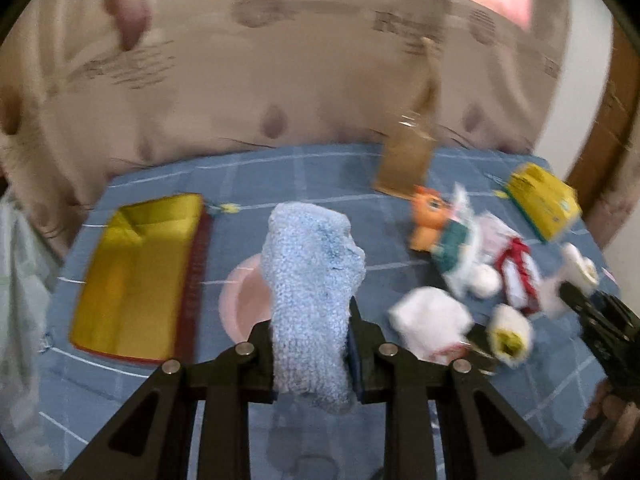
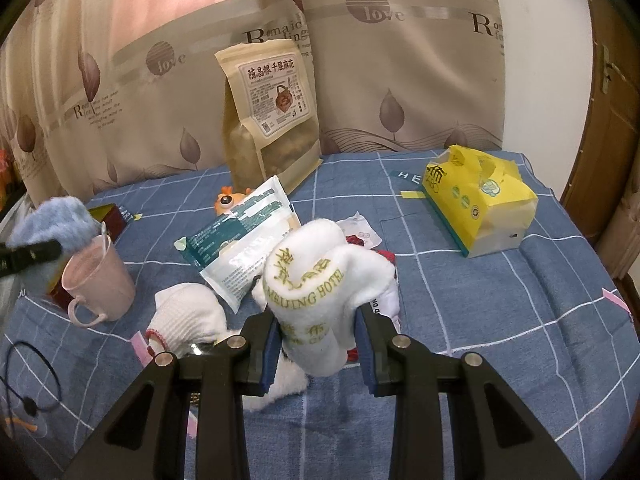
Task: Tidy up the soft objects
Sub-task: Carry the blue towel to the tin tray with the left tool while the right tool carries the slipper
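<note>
A beige curtain (image 2: 400, 80) printed with leaves and lettering hangs behind a bed covered by a blue checked sheet (image 2: 500, 320). The left tongs (image 1: 312, 344) are clamped on a fluffy light-blue knitted cloth (image 1: 310, 280), held raised above a pink plastic mug (image 2: 98, 280) with a spoon in it. Just beside the mug lies one open box (image 1: 136, 272), gold inside with red edges. The right tongs (image 2: 318, 336) pinch a thick white terry slipper (image 2: 316, 280) embroidered in gold lettering. A second white soft item (image 2: 188, 312) lies bunched to their left. Behind are one flat teal-and-white pouch (image 2: 244, 236), an orange toy (image 2: 230, 202), one upright kraft-paper snack bag (image 2: 268, 120) and one yellow tissue pack (image 2: 480, 204) torn open on top.
</note>
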### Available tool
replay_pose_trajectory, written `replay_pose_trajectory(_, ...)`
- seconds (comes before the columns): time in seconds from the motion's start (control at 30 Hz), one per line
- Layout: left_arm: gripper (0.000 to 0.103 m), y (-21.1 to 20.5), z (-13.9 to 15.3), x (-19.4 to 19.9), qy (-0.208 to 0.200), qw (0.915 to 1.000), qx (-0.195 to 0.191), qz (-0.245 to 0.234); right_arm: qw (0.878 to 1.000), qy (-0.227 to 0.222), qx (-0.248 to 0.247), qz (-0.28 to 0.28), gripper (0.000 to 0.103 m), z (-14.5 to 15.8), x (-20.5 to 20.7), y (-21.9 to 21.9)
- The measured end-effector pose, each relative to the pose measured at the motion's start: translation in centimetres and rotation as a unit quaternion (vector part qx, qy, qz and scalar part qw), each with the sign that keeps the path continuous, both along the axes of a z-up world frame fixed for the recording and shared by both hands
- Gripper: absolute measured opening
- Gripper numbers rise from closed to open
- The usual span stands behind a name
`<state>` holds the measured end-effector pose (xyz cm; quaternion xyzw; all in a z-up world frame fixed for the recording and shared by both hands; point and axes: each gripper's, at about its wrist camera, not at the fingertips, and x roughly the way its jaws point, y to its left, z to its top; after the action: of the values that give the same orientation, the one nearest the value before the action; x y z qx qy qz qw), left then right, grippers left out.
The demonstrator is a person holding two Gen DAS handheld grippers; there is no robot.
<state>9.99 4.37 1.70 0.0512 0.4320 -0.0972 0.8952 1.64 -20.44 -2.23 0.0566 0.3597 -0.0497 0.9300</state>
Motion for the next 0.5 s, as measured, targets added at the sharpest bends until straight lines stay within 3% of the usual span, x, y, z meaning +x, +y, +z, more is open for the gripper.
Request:
replay_pose_trajectory(0.27, 0.025, 8.9, 0.2, 3.1, -0.013, 0.9941, 0.04, 0.1, 1.0, 0.002, -0.003, 0.0, 0.03, -0.1, 0.1, 0.1)
replay_pose_trajectory(0.5, 0.025, 15.2, -3.2, 6.8, 0.023, 0.985, 0.069, 0.157, 1.0, 0.005, -0.013, 0.0, 0.03, -0.3, 0.1, 0.2)
